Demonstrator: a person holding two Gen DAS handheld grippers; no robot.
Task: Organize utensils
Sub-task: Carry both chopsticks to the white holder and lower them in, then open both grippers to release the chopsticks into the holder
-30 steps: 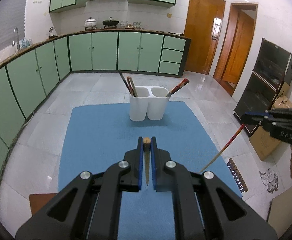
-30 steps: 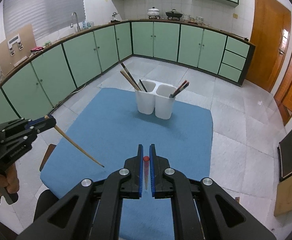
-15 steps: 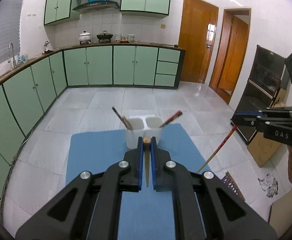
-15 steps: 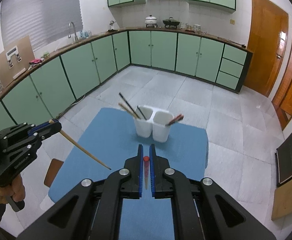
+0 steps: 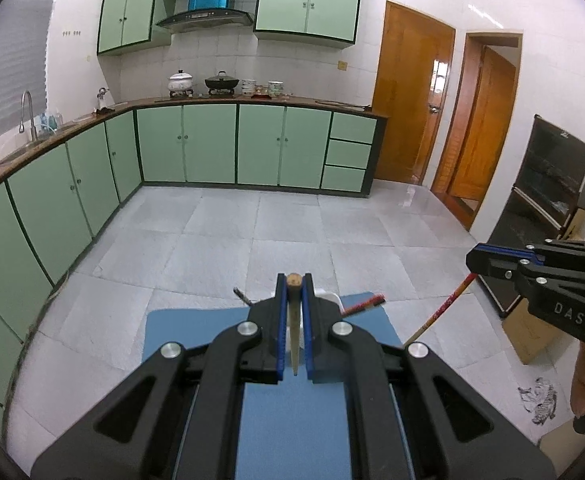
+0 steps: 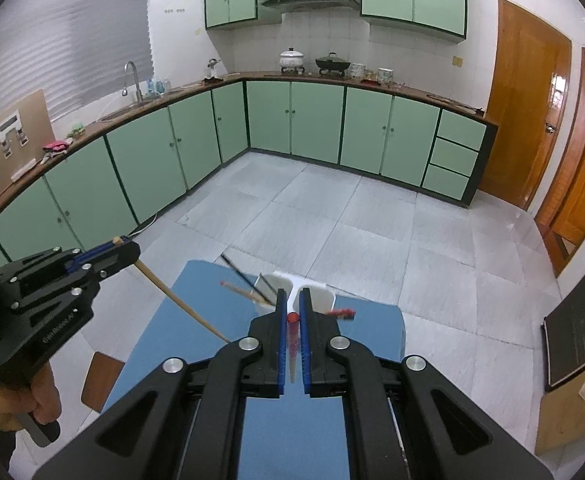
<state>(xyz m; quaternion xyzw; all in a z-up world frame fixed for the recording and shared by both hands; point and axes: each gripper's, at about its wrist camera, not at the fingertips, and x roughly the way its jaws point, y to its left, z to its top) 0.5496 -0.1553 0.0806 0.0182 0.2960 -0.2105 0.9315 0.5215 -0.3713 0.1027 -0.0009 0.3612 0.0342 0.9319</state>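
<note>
Largest first: we have one blue surface point(image 6: 196, 312), and toward its far edge stands one white holder point(image 6: 316, 294) with two cups side by side. We judge the sorting well under way but not finished. The holder's left cup carries what we count as three sticks point(image 6: 248, 280), two dark and one pale, though they overlap; the right cup shows one red-tipped stick point(image 6: 342, 312), perhaps a pair. Two chopsticks are still to go in. Our left claw point(image 5: 294, 320) is pressed together on a plain wooden chopstick point(image 6: 180, 304), held above the surface on the near left of the holder. Our right claw point(image 6: 292, 328) pinches a red chopstick point(image 5: 444, 306), held off to the holder's right. Each probably belongs with its matching kind.
</note>
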